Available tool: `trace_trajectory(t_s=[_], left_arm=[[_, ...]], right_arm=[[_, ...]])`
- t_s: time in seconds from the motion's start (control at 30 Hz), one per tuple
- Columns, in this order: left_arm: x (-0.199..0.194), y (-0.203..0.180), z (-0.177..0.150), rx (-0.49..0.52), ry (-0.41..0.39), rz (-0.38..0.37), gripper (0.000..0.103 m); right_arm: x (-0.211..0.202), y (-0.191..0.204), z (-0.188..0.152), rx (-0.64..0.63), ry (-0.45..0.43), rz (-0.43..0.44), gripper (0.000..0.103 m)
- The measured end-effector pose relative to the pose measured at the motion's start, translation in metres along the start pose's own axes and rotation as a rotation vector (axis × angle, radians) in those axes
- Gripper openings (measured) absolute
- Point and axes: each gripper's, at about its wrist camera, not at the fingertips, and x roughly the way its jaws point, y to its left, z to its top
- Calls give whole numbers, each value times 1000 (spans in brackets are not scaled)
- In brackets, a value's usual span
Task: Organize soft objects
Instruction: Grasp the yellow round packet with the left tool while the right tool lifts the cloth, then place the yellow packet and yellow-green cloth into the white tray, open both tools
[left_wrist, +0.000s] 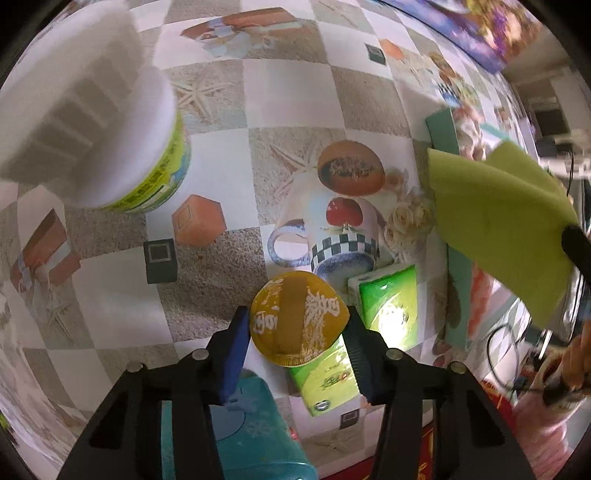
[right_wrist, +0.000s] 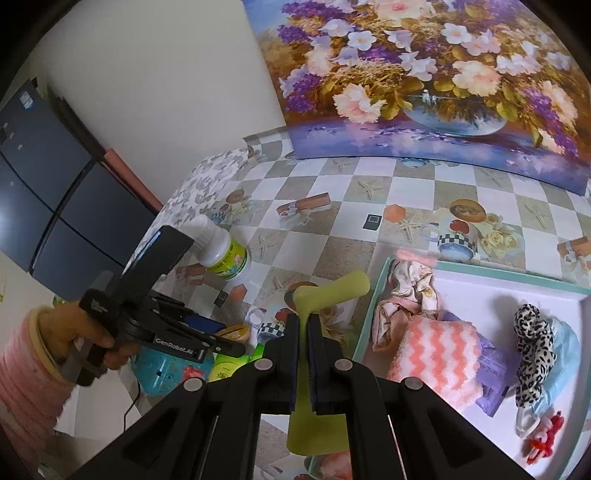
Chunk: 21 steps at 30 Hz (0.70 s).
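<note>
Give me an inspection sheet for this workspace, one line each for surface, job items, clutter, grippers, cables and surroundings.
Surface: table under a checkered tablecloth printed with starfish and cups.
Job's things: yellow-green sponge sheet pinched in the right gripper; teal-rimmed tray holds a pink zigzag cloth, a leopard-print scrunchie, a crumpled floral fabric and a small red doll.
Clutter: white-capped bottle, green tissue packs, teal device.
Grippers: left gripper closed around a yellow round lid; right gripper shut on the sponge.
Cables: black cable off the table edge.
Surroundings: flower painting against a white wall; dark cabinet left.
</note>
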Motion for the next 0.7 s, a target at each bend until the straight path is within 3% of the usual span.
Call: trace_trajectory(t_s=[0.17, 0.3, 0.47, 0.7], left_arm=[[-27, 6, -9, -83, -91, -15, 51], [-63, -11, -22, -131, -213, -25, 51], [-101, -48, -49, -148, -392, -22, 51], [-110, -116, -68, -90, -526, -2, 51]], right_arm=[[-19, 6, 5, 34, -33, 0, 4], [-48, 7, 8, 85, -97, -25, 4], [-88, 1, 3, 157, -187, -67, 4], [-138, -12, -20, 252, -317, -175, 5]])
